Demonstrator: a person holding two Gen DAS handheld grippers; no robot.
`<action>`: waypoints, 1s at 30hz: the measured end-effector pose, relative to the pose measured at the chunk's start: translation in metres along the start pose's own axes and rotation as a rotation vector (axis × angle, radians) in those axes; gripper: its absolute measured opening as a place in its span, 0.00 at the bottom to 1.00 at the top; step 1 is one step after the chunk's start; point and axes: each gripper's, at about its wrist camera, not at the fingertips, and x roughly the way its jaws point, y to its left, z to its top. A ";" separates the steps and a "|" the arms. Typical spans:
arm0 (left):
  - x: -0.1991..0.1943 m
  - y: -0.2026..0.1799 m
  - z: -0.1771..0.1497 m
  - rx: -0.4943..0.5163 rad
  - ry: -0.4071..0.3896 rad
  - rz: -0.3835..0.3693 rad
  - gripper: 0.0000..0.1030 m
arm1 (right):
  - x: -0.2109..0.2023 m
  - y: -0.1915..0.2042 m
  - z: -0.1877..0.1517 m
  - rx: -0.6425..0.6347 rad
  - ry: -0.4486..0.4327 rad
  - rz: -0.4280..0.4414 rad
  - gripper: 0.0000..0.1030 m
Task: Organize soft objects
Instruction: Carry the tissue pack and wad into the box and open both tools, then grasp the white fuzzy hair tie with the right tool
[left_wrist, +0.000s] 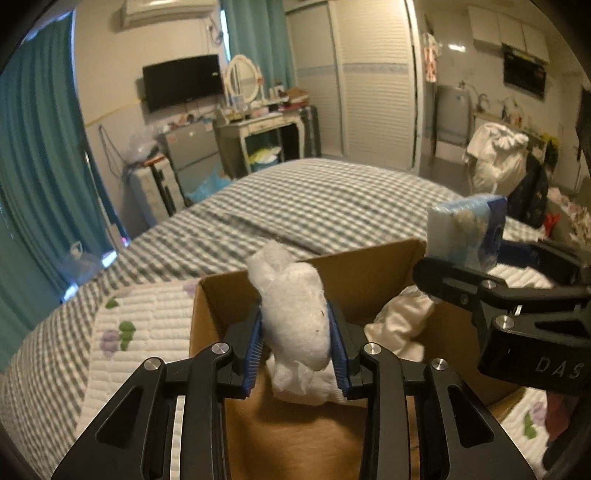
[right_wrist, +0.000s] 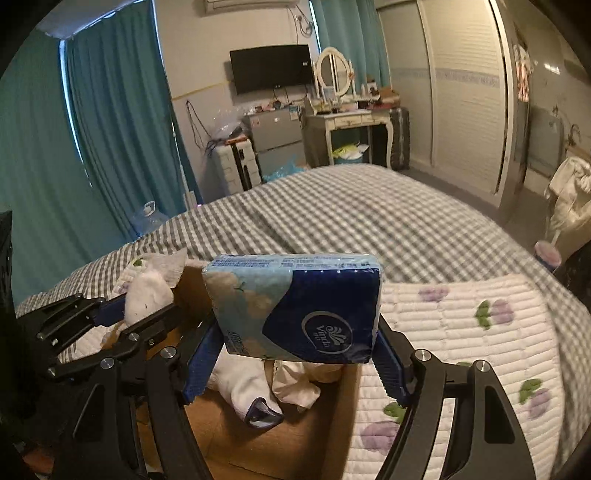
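Observation:
My left gripper (left_wrist: 297, 332) is shut on a white fluffy wad (left_wrist: 295, 314) and holds it above an open cardboard box (left_wrist: 369, 266) on the bed. My right gripper (right_wrist: 299, 332) is shut on a blue tissue pack (right_wrist: 295, 306), held over the same box (right_wrist: 295, 435). The tissue pack (left_wrist: 465, 229) and right gripper (left_wrist: 461, 251) show at the right of the left wrist view. The left gripper (right_wrist: 147, 306) with the wad (right_wrist: 147, 299) shows at the left of the right wrist view. White cloth items (right_wrist: 251, 384) lie inside the box.
The box sits on a white quilted mat with purple flowers (right_wrist: 461, 332) over a grey checked bedspread (right_wrist: 351, 214). Beyond the bed are teal curtains (right_wrist: 110, 110), a small fridge (right_wrist: 277, 140), a dressing table (right_wrist: 351, 122) and a wardrobe (right_wrist: 461, 92).

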 end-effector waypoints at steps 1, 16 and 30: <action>0.000 -0.002 -0.002 0.012 0.003 0.006 0.39 | 0.001 0.001 0.001 -0.009 0.001 -0.002 0.81; -0.158 0.000 0.038 -0.030 -0.181 0.098 0.86 | -0.189 0.000 0.043 -0.014 -0.211 -0.077 1.00; -0.258 -0.002 -0.020 -0.086 -0.199 0.132 0.96 | -0.290 0.024 -0.041 -0.179 -0.181 -0.117 1.00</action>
